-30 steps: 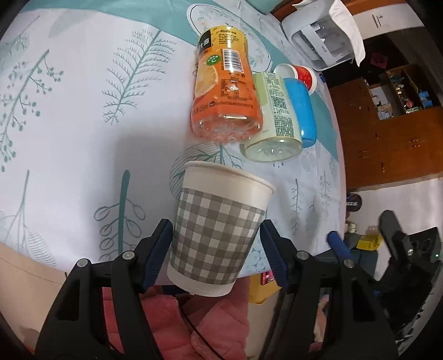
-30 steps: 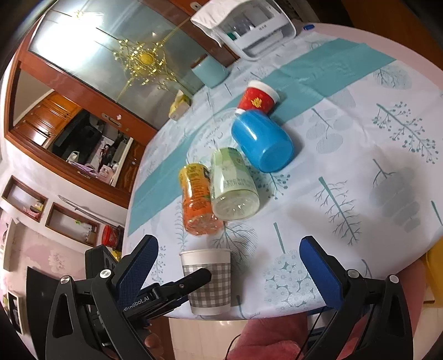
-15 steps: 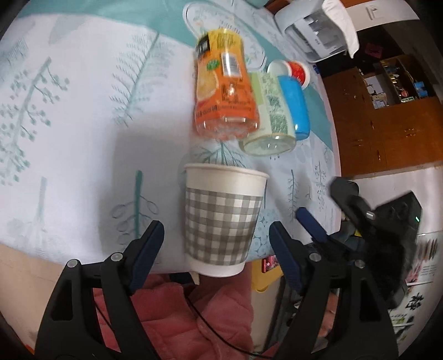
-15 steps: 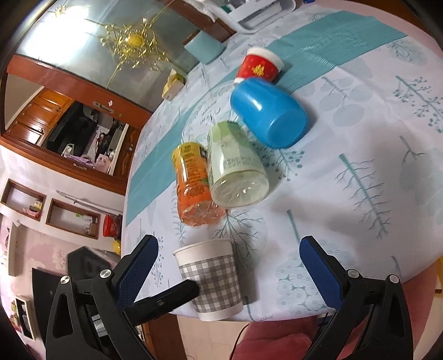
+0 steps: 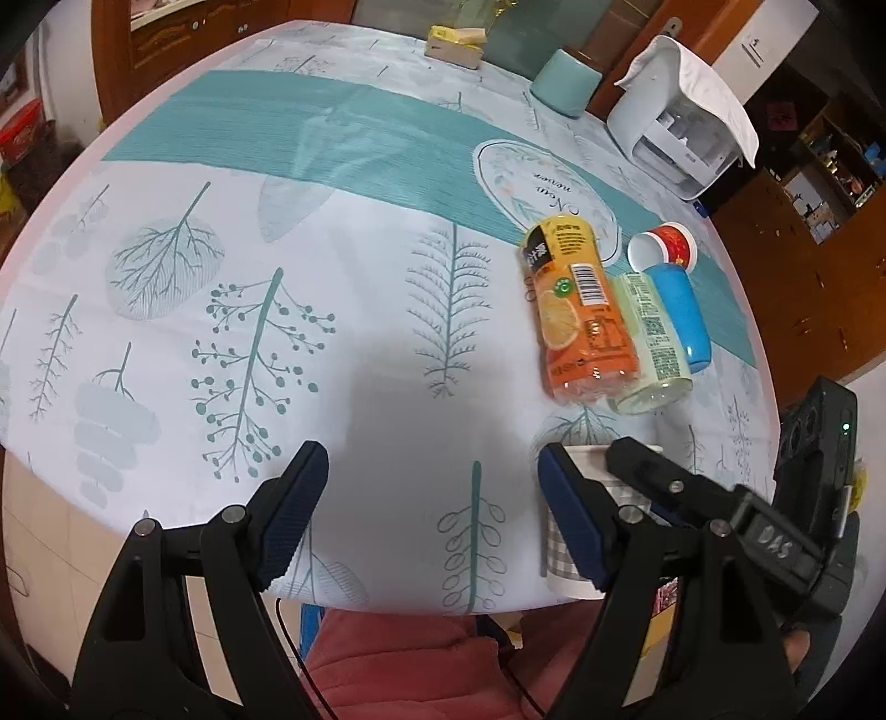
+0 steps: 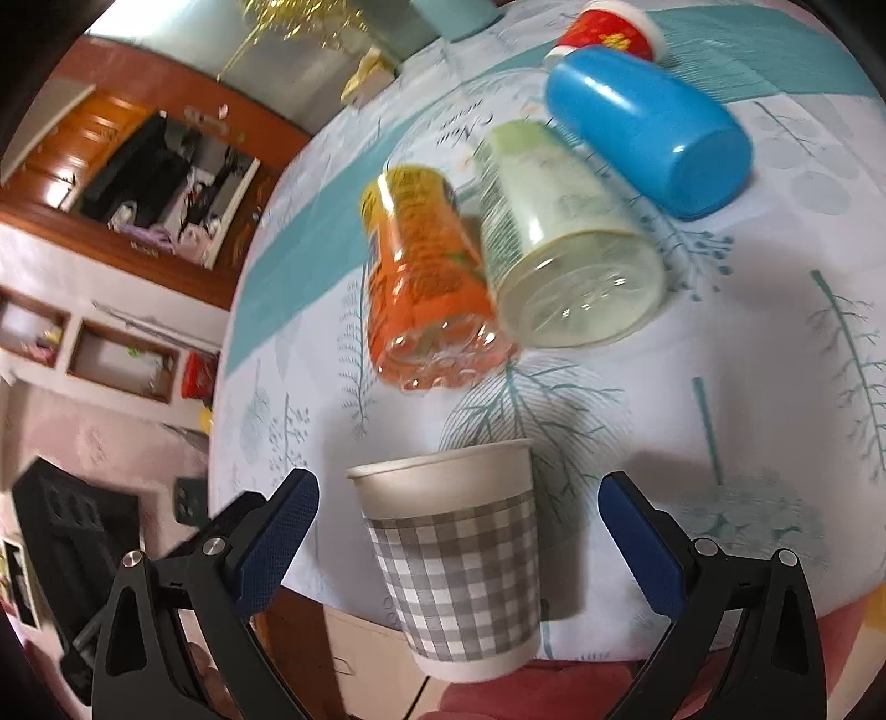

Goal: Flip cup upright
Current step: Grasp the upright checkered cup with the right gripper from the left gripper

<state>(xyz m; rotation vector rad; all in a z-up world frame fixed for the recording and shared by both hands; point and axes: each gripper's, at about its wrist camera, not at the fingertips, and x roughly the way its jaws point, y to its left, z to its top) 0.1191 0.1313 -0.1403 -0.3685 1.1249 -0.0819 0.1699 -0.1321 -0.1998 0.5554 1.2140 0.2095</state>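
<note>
Round dining table with leaf-print cloth, wooden cabinets behind; checked paper cup at the near edge.
Cup stands between the spread jaws of the right gripper, no pad touching it; fingers wide, probably lined up for a side grasp. Rim faces away from the table edge, white base toward the camera; long axis runs near-to-far along the gripper's line. Whether it stands upright or is tipped can't be told from the fisheye. Left gripper sits left of the cup, fingers wide, holding nothing. Orange bottle, pale green bottle and blue cup lie on their sides just beyond, red cup farther off.
</note>
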